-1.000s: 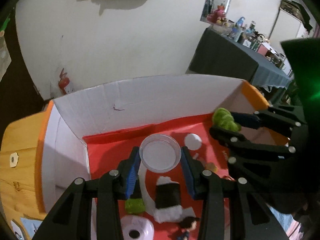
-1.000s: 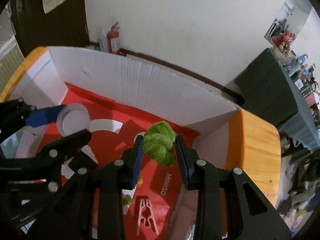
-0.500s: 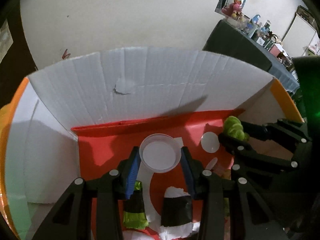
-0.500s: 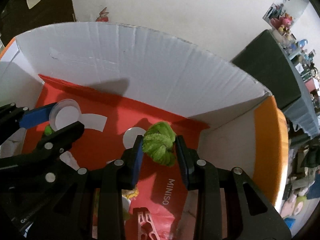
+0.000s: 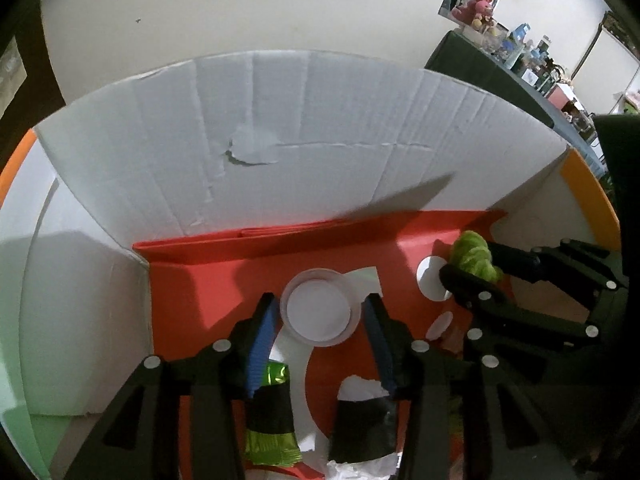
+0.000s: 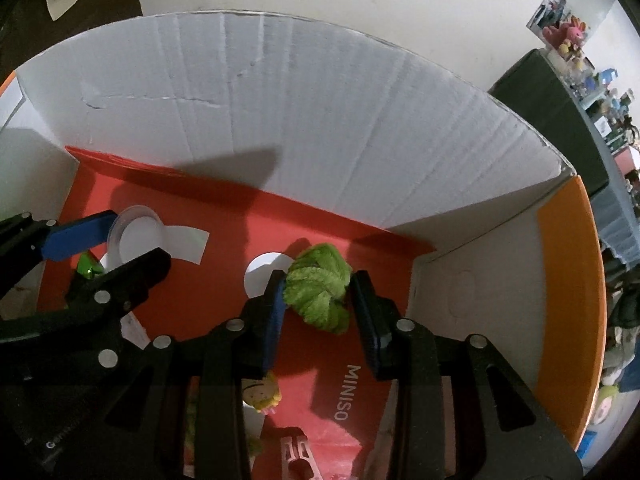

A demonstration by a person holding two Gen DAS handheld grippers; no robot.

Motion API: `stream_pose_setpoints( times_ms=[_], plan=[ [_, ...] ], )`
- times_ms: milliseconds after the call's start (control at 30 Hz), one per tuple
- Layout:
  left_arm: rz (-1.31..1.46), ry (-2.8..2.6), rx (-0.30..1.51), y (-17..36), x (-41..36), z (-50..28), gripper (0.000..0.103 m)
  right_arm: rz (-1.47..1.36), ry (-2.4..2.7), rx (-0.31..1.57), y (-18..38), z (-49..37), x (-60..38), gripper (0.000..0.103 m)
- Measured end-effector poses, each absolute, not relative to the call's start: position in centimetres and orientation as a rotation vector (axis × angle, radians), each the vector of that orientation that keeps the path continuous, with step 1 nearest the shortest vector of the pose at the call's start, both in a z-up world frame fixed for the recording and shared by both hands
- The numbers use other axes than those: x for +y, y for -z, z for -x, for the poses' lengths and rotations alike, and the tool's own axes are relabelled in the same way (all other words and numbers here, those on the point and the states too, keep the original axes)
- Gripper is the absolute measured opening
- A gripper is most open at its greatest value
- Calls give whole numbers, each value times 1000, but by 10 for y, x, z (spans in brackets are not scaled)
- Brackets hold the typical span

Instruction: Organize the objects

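Both grippers are low inside a white cardboard box (image 5: 304,128) with a red floor. My left gripper (image 5: 318,314) has its jaws apart around a clear round plastic lid (image 5: 316,307), with gaps on both sides. The lid also shows in the right wrist view (image 6: 136,236). My right gripper (image 6: 320,292) is shut on a fuzzy green knot (image 6: 318,288), held just above the red floor near the box's right wall. The knot also shows in the left wrist view (image 5: 474,254).
On the red floor lie two black-banded packets (image 5: 272,416) (image 5: 362,420), a small yellow-haired figure (image 6: 262,394), and a pink clip (image 6: 298,456). The box's white walls (image 6: 320,120) stand close ahead and to the right. An orange table edge (image 6: 568,300) lies beyond.
Both grippers moved forward and down into the box. The left jaws have opened off the clear lid. The right gripper still holds the green knot.
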State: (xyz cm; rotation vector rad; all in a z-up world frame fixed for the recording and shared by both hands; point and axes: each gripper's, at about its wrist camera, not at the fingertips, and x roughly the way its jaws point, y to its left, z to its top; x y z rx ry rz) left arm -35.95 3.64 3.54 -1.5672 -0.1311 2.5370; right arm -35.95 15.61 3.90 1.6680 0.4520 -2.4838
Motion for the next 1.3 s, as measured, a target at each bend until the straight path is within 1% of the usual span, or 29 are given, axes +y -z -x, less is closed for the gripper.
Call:
stream_pose_setpoints(
  times_ms=[67,133,200,300,767,1067,1300],
  plan=[
    [1567,-2540,-126,-35,36,360,51,-1667,2484,455,-41,361,153,34],
    [1570,-2552,-131,-36,33,360,52,-1670,2489,461,-41,361,153,41],
    [1573,-2548,-142,-37,33,362,54,-1669,2483,466,-40,361,150,42],
    [1576,-2553,-154,-38,31,365,57,-1665,2486,484,-41,359,148,43],
    [1561,-2558,-156,-50,32,368,57,-1654,2489,498,-46,353,149,43],
    [1546,-2567,-169,-63,33,363,57,-1620,2506,500,-60,345,150,43],
    [1531,-2573,-166,-75,31,354,59,-1590,2515,488,-72,332,148,43]
  ],
)
